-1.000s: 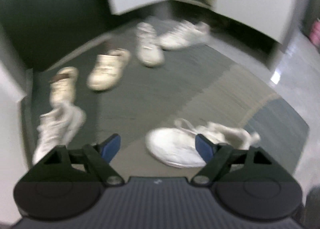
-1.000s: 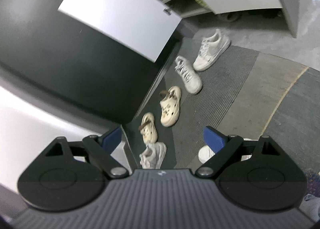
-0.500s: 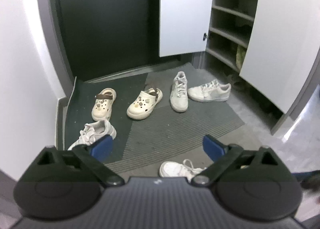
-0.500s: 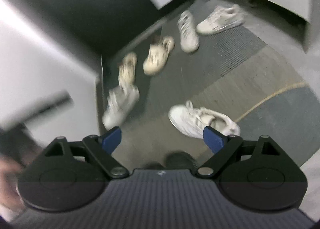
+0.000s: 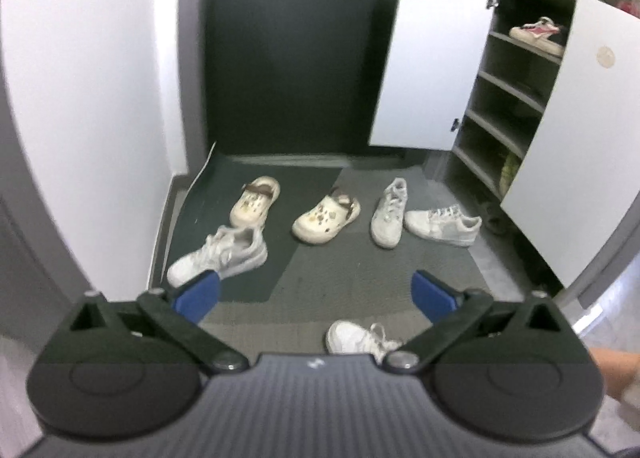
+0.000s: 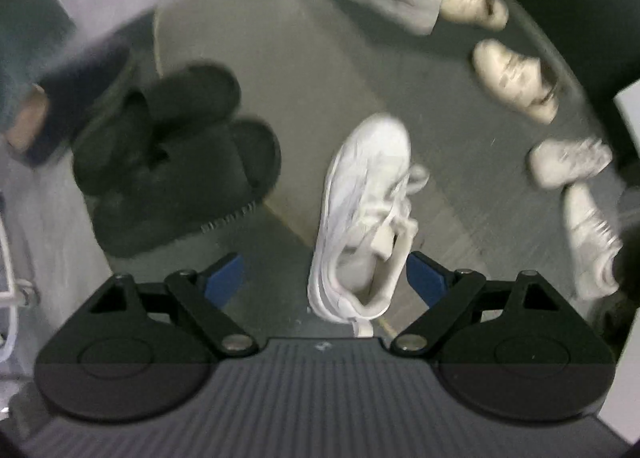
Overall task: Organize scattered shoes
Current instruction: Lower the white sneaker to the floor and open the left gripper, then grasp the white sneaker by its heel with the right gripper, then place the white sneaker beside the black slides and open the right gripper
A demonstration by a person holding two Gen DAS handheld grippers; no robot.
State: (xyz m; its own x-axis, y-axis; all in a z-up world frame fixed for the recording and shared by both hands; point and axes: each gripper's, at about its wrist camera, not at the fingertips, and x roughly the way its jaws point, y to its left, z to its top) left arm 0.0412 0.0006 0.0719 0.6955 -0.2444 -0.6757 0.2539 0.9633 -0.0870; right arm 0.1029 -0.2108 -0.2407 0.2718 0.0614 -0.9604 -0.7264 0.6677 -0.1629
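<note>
We hold the left gripper [image 5: 315, 292] high over the entrance mat [image 5: 352, 274], its blue pads [image 5: 196, 295] spread wide and opening further, with nothing between them. In its view the scattered shoes lie across the middle of the frame. At left of centre a white sneaker [image 5: 218, 254] lies on the dark mat, touching the toe of a cream clog [image 5: 256, 204] just above it. A second cream clog [image 5: 326, 218] sits near the centre, apart from the first. To the right, two more white sneakers [image 5: 389, 212] [image 5: 442, 224] meet at an angle, toe close to side. Low in the frame, just above the gripper body, the toe of another white sneaker [image 5: 356, 338] shows between the jaws' arms. At the right stands the shoe cabinet [image 5: 504, 98] with both white doors swung open; a pink and white shoe [image 5: 538, 32] rests on an upper shelf.

Our right gripper [image 6: 325, 280] points steeply down at the floor, jaws released and well apart. That same lone white sneaker [image 6: 366, 214] lies lengthwise in the centre of this view, its heel reaching in between the pads, nearer the right one; we cannot tell whether the pad touches it. A pair of black fuzzy slippers [image 6: 176, 154] sits to the left, side by side. The picture is blurred, but the clogs and other sneakers show along the upper right edge. A person's foot in a dark slipper [image 6: 44, 114] appears at the far left.
</note>
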